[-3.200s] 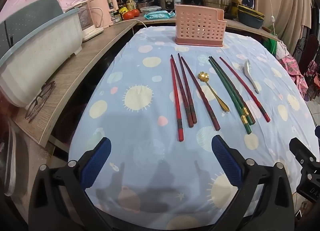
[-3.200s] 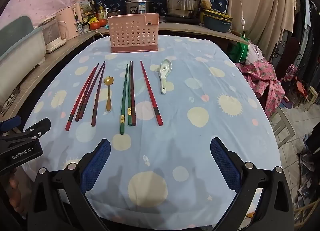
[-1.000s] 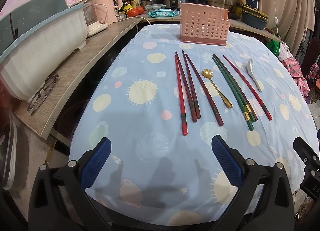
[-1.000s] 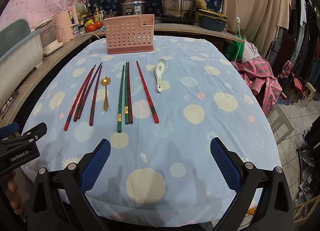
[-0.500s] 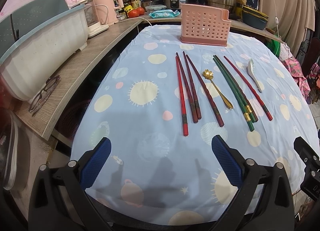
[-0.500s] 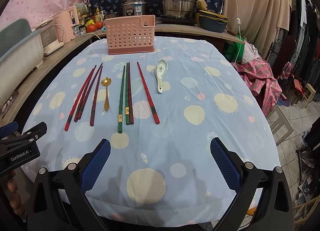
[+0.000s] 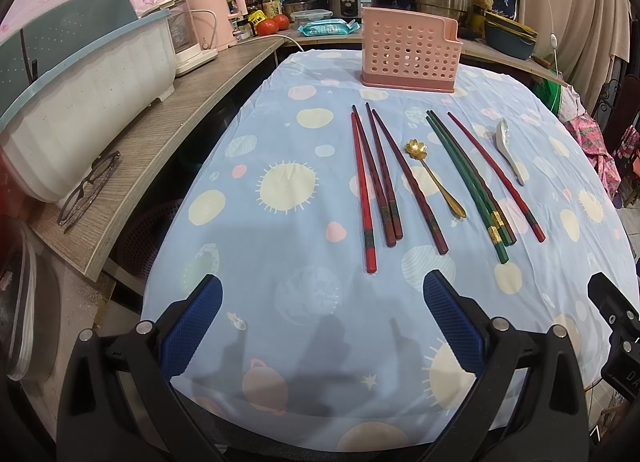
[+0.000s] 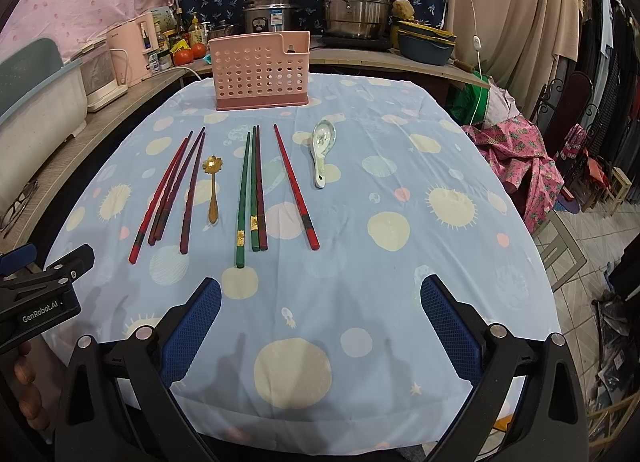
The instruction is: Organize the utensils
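Both grippers empty, nothing picked up yet.

Left gripper (image 7: 322, 316) and right gripper (image 8: 320, 316) hover with fingers spread over the tabletop's (image 8: 440, 262) near edge; chopsticks (image 8: 256, 190) and spoons (image 8: 322, 154) lie ahead, holder (image 8: 262, 72) beyond. Next, probably, pinching one chopstick's thick end.

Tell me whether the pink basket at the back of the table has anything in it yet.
It looks empty. Light shows through the holes of the pink basket and nothing sticks out above its rim; the chopsticks and spoons lie on the cloth.
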Available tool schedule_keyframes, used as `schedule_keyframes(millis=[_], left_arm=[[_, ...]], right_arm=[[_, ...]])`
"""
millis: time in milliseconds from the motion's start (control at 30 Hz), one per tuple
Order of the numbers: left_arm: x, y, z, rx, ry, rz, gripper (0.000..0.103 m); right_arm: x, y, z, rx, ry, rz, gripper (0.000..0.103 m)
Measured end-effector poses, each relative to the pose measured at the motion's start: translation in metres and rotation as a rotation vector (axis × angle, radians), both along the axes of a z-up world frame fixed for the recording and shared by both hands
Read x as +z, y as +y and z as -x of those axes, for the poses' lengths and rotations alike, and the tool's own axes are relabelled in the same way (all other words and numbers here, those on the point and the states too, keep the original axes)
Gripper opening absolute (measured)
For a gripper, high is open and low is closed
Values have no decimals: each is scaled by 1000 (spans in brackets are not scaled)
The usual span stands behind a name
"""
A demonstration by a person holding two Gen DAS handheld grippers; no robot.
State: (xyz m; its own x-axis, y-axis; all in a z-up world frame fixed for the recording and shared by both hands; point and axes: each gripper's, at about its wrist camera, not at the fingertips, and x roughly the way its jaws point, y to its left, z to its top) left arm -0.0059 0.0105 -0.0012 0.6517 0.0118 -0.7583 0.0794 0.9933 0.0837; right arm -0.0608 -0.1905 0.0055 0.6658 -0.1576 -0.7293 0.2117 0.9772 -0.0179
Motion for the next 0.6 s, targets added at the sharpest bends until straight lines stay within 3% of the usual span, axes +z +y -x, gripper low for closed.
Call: schedule_keyframes(millis=[433, 600], left_arm=[[0, -1, -3, 3, 0, 3, 96], [-18, 9, -24, 35, 90, 46, 96]], right_arm=[[0, -2, -1, -1, -5, -16, 96], [-4, -11, -6, -26, 7, -50, 96]])
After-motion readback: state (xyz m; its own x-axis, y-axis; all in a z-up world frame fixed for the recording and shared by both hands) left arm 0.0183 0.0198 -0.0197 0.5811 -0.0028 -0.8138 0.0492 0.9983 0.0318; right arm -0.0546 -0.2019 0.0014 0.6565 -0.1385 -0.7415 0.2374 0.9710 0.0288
